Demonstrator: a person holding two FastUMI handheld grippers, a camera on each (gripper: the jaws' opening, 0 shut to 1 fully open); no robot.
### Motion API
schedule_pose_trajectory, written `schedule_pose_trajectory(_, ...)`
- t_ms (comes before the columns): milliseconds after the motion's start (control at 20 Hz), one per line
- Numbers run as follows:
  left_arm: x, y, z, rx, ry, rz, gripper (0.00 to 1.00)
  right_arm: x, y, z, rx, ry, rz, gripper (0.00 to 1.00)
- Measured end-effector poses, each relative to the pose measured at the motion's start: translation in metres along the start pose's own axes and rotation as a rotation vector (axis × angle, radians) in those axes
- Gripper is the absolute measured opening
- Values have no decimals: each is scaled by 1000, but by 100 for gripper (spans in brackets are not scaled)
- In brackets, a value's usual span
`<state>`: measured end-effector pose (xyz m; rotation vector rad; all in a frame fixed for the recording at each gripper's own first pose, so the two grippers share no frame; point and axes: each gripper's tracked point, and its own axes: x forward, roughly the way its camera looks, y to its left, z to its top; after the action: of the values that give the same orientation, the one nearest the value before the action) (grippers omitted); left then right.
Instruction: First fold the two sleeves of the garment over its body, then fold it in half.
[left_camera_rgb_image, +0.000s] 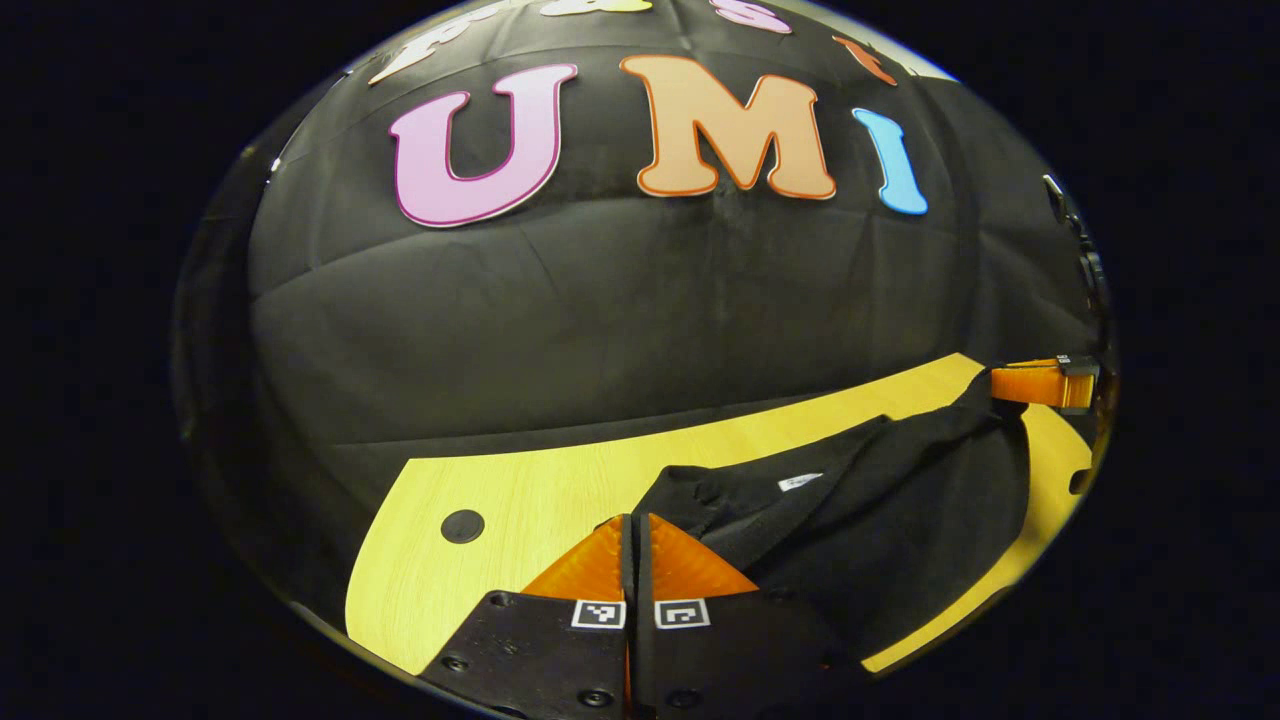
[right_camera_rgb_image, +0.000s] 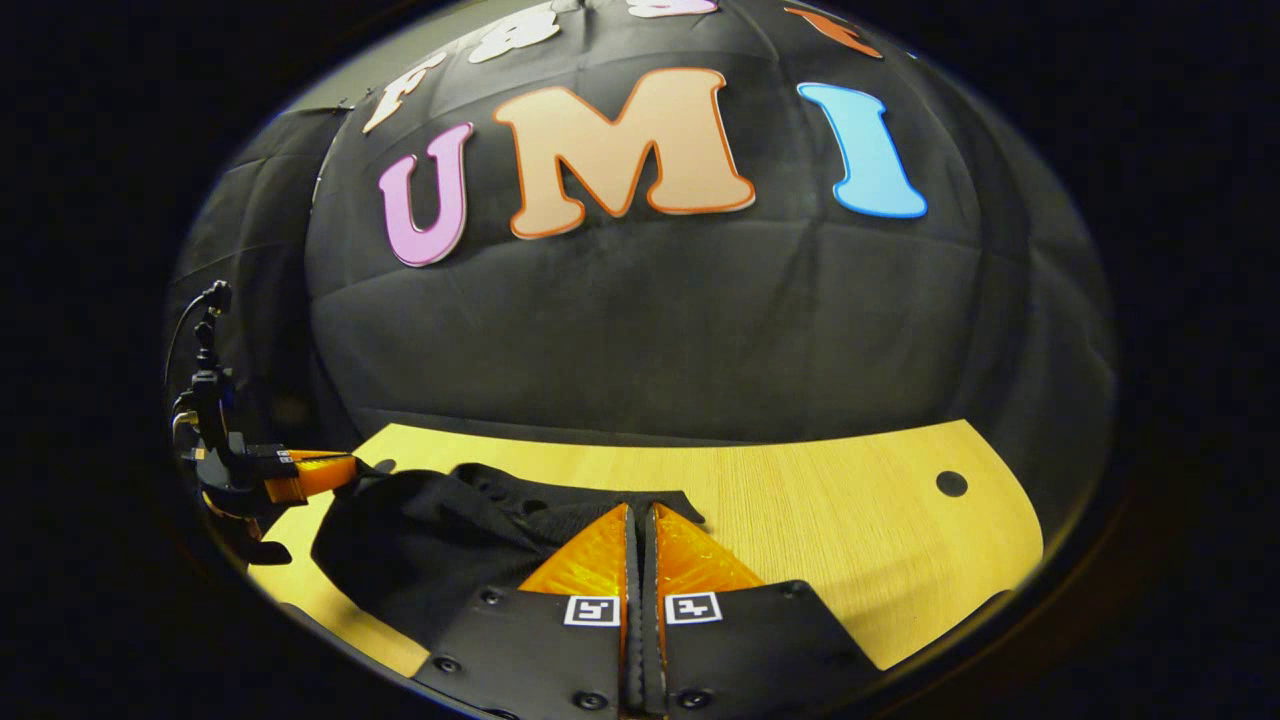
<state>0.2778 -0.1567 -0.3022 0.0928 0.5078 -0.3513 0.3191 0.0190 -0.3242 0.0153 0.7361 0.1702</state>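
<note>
Pinching the black garment edge, both jaws closed on it

The garment's near part is cut off at the table's near edge; its small label cannot be read.

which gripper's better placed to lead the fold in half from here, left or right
Neither clearly; probably both together. The left gripper and right gripper each sit closed at an edge of the black garment, at opposite ends, with the cloth raised between them over the wooden table. A one-sided pull would likely skew the fold.
</note>
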Motion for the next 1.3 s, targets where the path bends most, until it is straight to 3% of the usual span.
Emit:
schedule_pose_trajectory(350, 44, -3, -22, 64, 20, 30, 0, 50, 1, -25, 27, 56, -3, 2)
schedule_pose_trajectory(550, 72, 12, -5, -80, 0, 99, 0, 79, -5, -18, 58, 51, -11, 9)
schedule_pose_trajectory(700, 74, 28, -6, -107, 24, 145, 3, 89, -40, -7, 152, 27, -149, 12)
schedule_pose_trajectory(900, 63, 23, -7, -153, 55, 141, 42, 81, -61, 16, 228, -42, -168, 96)
schedule_pose_trajectory(950, 58, 24, 0, -167, 37, 141, 50, 76, -64, 20, 206, -51, -171, 98)
schedule_pose_trajectory(1000, 52, 26, 6, -165, 21, 151, 77, 72, -65, 24, 181, -53, -168, 94)
schedule_pose_trajectory(1100, 43, 29, 17, -143, -1, 170, 84, 63, -61, 29, 125, -66, -157, 98)
schedule_pose_trajectory(1250, 23, 27, 38, -149, -33, 180, 87, 32, -54, 40, 41, -110, -126, 95)
schedule_pose_trajectory(1300, 12, 26, 48, -155, -54, 182, 88, 22, -50, 46, 21, -133, -116, 98)
